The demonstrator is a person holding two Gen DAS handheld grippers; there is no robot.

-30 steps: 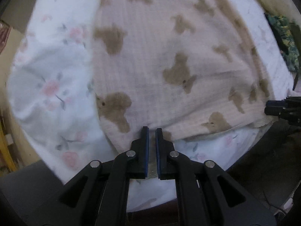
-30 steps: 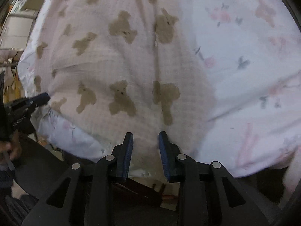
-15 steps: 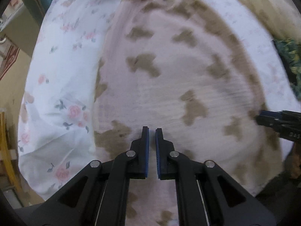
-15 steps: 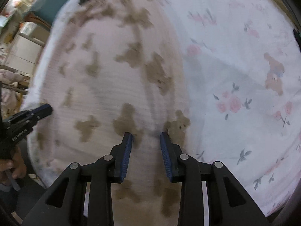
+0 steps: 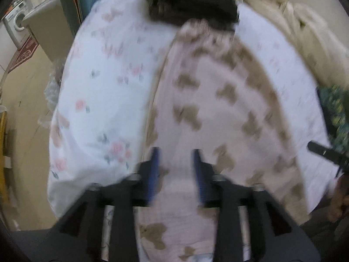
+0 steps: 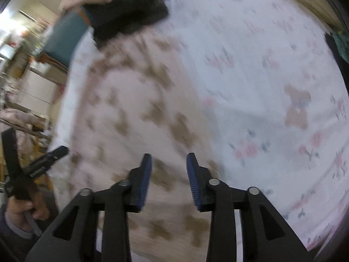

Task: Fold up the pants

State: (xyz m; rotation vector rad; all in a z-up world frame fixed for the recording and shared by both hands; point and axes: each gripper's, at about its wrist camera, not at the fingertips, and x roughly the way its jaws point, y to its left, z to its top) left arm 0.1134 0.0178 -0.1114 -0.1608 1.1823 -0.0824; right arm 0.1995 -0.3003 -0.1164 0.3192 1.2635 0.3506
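Pants (image 5: 218,100): pale pink, brown bear print, lying flat and lengthwise on the bed sheet (image 5: 104,83); they run from 6 o'clock up toward 12 in both views. Far end touches or lies beside a dark garment (image 5: 192,4) at 12 o'clock; blur hides which.

Bed sheet: white with pink flowers, showing on both sides of the pants.

Left gripper (image 5: 176,163): fingers spread apart, blue pads facing, nothing between them; pants fabric lies beneath. Blurred.

Right gripper (image 6: 168,170): fingers likewise parted and holding nothing, over the pants near their edge at 6 o'clock.

Right view, 8 o'clock: the left gripper (image 6: 39,166) with the hand (image 6: 26,205) gripping its handle.
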